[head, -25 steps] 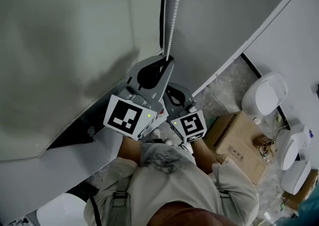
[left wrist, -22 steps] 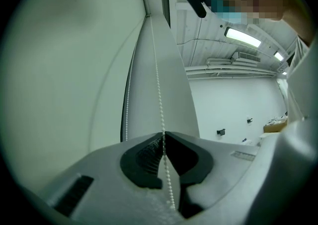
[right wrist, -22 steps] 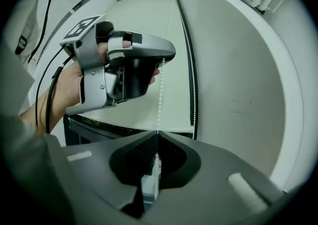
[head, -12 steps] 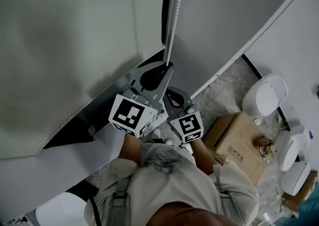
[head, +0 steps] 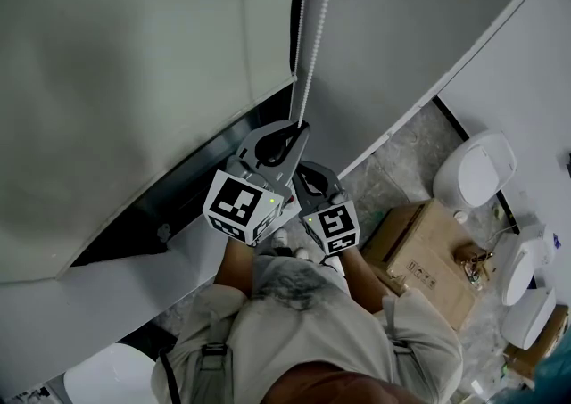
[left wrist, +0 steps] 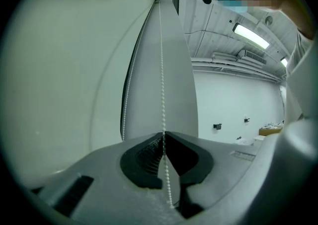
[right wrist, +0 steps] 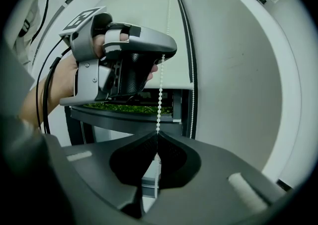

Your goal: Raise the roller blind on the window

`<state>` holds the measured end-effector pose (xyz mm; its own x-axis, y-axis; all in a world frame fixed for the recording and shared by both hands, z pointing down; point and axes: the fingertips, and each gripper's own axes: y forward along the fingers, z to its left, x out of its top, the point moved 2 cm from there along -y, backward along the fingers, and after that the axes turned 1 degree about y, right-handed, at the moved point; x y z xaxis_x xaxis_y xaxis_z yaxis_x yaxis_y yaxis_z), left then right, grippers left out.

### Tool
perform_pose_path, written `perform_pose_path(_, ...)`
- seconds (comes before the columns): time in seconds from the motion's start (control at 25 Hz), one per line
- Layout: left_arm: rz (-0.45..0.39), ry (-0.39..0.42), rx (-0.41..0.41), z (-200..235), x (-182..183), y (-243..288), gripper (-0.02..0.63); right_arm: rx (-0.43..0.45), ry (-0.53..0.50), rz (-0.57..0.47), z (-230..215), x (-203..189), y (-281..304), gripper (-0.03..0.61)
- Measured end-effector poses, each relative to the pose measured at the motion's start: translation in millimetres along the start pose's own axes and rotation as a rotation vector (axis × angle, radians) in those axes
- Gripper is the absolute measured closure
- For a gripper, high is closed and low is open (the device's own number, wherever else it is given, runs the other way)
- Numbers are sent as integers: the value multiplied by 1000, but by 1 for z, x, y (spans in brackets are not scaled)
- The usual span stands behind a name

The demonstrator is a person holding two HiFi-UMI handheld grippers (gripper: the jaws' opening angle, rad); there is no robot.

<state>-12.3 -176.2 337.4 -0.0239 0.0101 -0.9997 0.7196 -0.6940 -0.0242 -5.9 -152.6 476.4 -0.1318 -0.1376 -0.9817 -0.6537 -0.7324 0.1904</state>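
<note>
Left claw [left wrist: 163, 137] pinches the bead chain [left wrist: 161, 70], right claw [right wrist: 156, 137] clamped on the same strand just below at 6 o'clock, likely doubling grip to haul up the roller blind [right wrist: 146, 0] hanging at 12 o'clock.

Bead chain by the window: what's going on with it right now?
A person holds a hand-held gripper in each hand, and both are shut on the blind's bead chain. The left hand-held gripper pinches it higher up; the right hand-held gripper pinches the same strand below. The roller blind is only partly raised: a strip of greenery shows under its bottom edge.
</note>
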Motion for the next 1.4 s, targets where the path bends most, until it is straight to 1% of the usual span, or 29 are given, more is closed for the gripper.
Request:
perform_pose_path(0.72, 105, -62, -6, 2, -63, 6, 592, 7, 17, 106, -1, -60, 11, 566)
perform_pose_path(0.84, 111, -72, -8, 1, -69, 6, 592, 8, 20, 114, -1, -66, 11, 566)
perform_pose_path(0.96, 111, -66, -6, 1, -69, 6, 592, 10, 12, 105, 0, -65, 10, 565)
perform_pose_path(1.2, 103, -64, -3, 3, -66, 2, 592, 19, -6, 51, 5, -58, 4, 560)
perform_pose_path(1.32, 104, -61, -3, 3, -66, 3, 592, 21, 10, 9, 1, -45, -4, 534)
perform_pose_path(1.4, 104, -61, -2, 3, -66, 3, 592, 14, 10, -23, -4, -31, -10, 529)
